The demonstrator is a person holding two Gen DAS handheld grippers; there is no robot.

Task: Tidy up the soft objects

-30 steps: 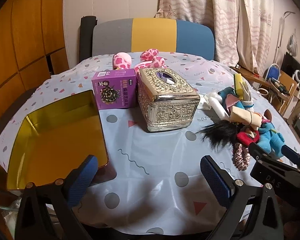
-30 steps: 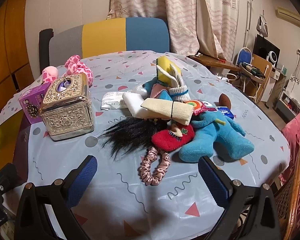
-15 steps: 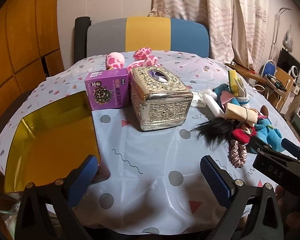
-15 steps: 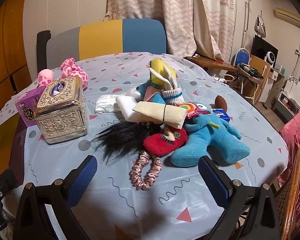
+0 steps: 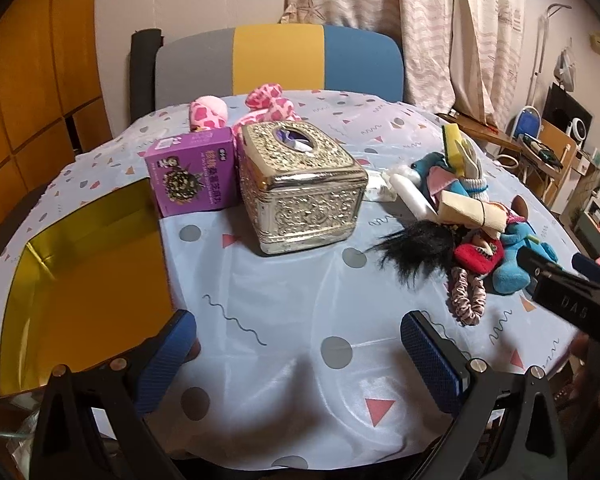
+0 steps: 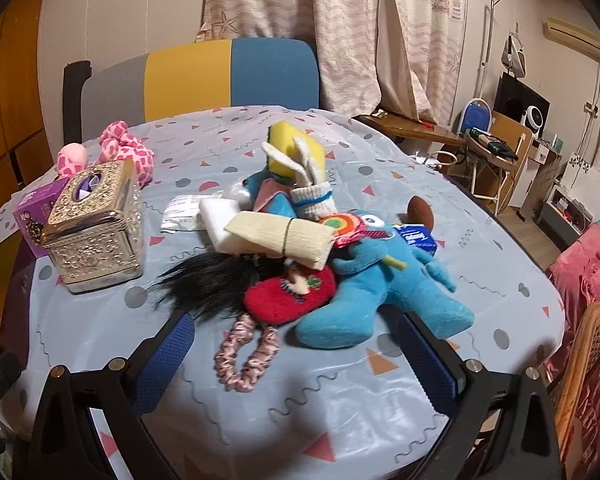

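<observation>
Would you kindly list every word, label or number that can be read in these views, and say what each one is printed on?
"DAS": white letters on the black body of the right gripper, seen in the left wrist view.
Purple box: white characters and a small dark tag on its front, too blurred to read.
Blue packet by the blue plush toy: white lettering, too small to read.
Nothing else is legible.

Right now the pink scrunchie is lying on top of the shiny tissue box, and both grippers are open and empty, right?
Not quite. The pink scrunchie lies on the tablecloth in front of the black hair, well apart from the shiny tissue box; the right wrist view shows it. Both the left gripper and right gripper are open and empty.
</observation>
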